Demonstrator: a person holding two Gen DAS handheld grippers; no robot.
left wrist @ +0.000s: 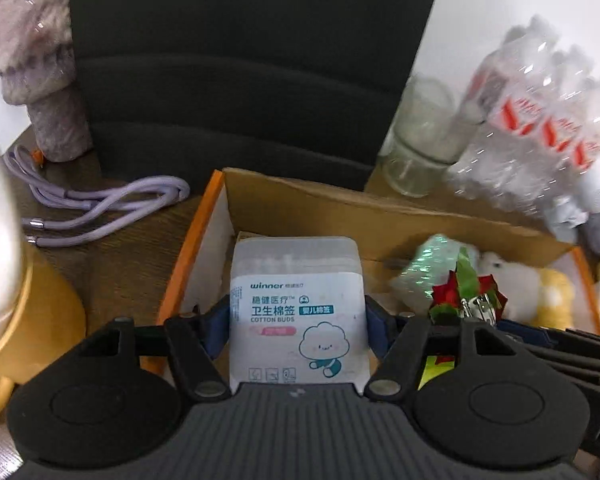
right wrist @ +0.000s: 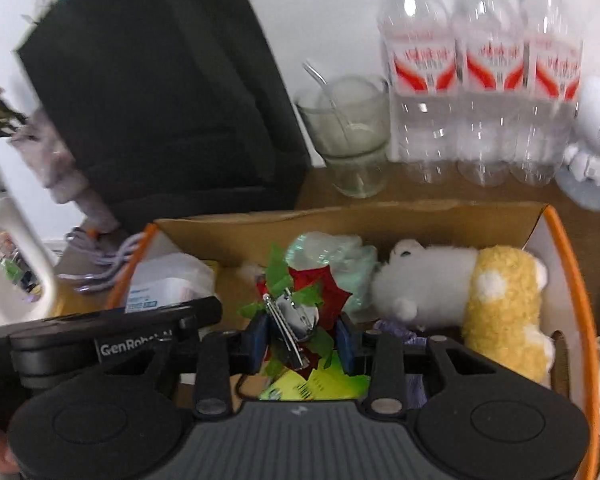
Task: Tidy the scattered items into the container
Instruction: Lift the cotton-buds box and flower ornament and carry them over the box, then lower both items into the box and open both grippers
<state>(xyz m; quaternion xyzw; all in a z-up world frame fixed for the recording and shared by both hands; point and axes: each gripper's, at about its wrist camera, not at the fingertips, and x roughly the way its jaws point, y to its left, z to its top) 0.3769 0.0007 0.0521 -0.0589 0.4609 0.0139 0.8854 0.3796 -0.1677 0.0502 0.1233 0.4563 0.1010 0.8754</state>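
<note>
I held the cotton-bud box pinched in the left gripper and the flower hair clip pinched in the right gripper above the cardboard box, ready for release.

surface: dark wooden table | on it: orange-edged cardboard box, lilac cable coiled left of the box | behind the box: glass cup, three clear bottles in a row, black bag | blurred items at the edges are left unidentified
</note>
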